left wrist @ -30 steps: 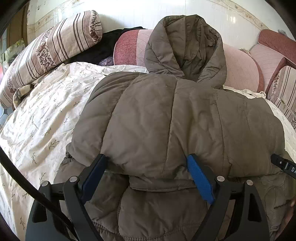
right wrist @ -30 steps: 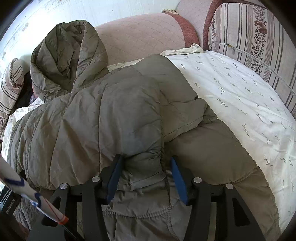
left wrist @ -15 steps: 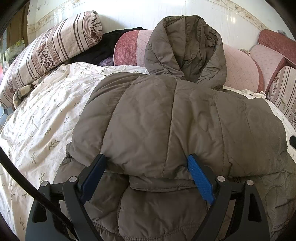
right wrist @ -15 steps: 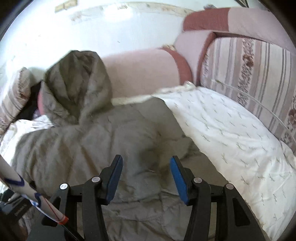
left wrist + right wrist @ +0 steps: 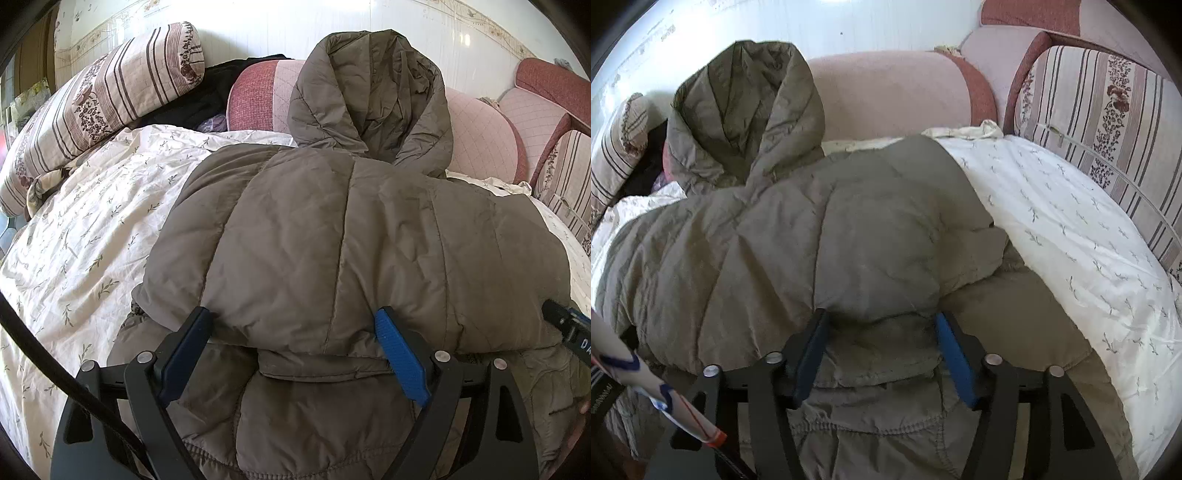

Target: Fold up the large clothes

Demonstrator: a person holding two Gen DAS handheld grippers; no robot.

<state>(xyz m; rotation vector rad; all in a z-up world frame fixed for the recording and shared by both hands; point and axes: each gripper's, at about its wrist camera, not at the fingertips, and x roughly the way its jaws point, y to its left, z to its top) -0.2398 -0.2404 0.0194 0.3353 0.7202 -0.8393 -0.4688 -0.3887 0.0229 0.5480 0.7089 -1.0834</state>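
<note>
Since the earlier frame our right gripper (image 5: 879, 354) has swung back over the folded edge, its jaws having just been opening.

Left wrist view: left gripper (image 5: 295, 350), fingers wide, straddling the padded jacket (image 5: 332, 240) doubled over on the bed (image 5: 74, 240); hood (image 5: 373, 103) propped against the cushions (image 5: 480, 136).

Right wrist view: fingers parted, jacket fold between them, unpinched. No containers seen.

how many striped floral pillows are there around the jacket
2. One striped pillow leans at the far left of the bed, beside the dark clothes. The other striped pillow stands along the right edge, past the jacket. More may be hidden.
</note>
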